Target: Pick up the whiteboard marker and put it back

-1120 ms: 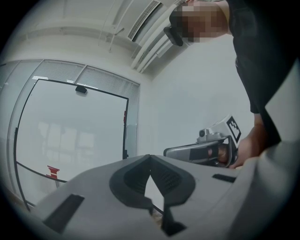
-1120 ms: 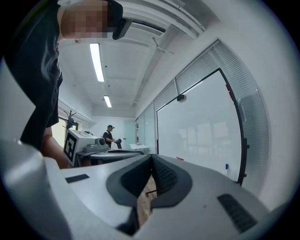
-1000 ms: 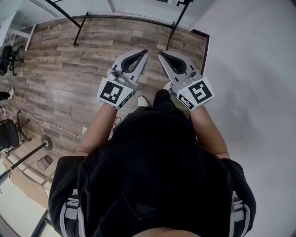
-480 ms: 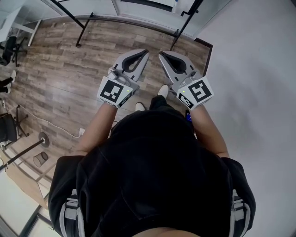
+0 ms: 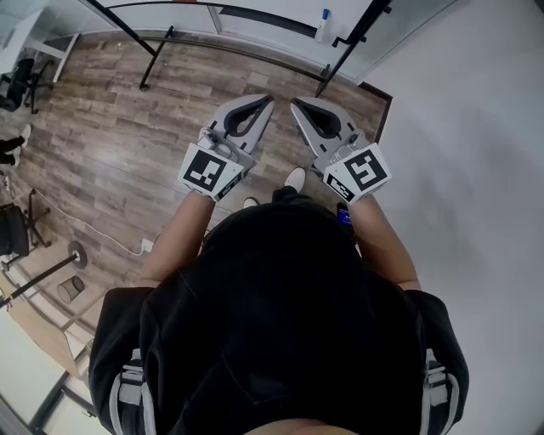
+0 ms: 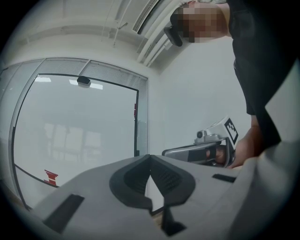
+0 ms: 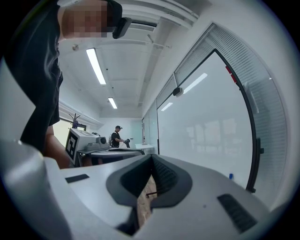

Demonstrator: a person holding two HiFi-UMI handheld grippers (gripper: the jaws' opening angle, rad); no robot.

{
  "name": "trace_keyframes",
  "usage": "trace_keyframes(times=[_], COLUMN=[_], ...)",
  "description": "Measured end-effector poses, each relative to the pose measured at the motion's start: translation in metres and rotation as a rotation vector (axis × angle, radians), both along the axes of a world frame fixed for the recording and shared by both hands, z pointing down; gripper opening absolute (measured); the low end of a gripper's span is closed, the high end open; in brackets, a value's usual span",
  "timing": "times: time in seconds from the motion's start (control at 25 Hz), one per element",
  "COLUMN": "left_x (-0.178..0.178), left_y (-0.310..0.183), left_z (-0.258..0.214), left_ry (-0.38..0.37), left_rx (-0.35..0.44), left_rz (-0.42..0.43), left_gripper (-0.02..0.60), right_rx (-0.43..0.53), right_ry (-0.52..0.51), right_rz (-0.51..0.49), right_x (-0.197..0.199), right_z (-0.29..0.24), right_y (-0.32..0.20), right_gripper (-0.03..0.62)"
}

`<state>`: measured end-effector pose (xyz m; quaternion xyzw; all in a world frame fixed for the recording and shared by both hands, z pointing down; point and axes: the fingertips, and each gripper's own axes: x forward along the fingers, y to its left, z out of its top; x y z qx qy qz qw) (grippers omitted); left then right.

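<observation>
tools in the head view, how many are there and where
2. The left tool is held out at centre-left over the wood floor. The right tool is just to its right, tips almost meeting. None seem hidden.

— What sort of place are we looking at?
— An office or lab: a big whiteboard is standing on a wood-plank floor, and strip lights are glowing beside glass partitions.

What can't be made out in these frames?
- Blue-topped thing: head view, near the top edge, too small to tell whether it is the marker.
- Whiteboard, lower edge: left gripper view, mostly hidden behind the left gripper's own body.
- Floor right below the person: head view, covered by the torso.
</observation>
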<state>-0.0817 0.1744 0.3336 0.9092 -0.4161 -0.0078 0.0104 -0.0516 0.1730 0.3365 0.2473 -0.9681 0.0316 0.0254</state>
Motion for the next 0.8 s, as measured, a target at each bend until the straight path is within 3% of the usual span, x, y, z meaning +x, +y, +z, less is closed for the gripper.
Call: trace_keyframes(times=[0.32, 0.8], left_x=[0.026, 0.061], left_y=[-0.044, -0.071], left_z=[0.003, -0.009], left_ry=[-0.006, 0.005], left_rx=[-0.003, 0.021], left_rz=[-0.014, -0.034], left_gripper=[0.003, 0.003], right_rx=[-0.005, 0.011], right_ry=[-0.014, -0.016], right_rz=[-0.010, -0.032], right_x=[0.028, 0.068], right_z=[0.003, -0.003], right_y=[-0.047, -0.071], right_gripper=[-0.006, -0.006])
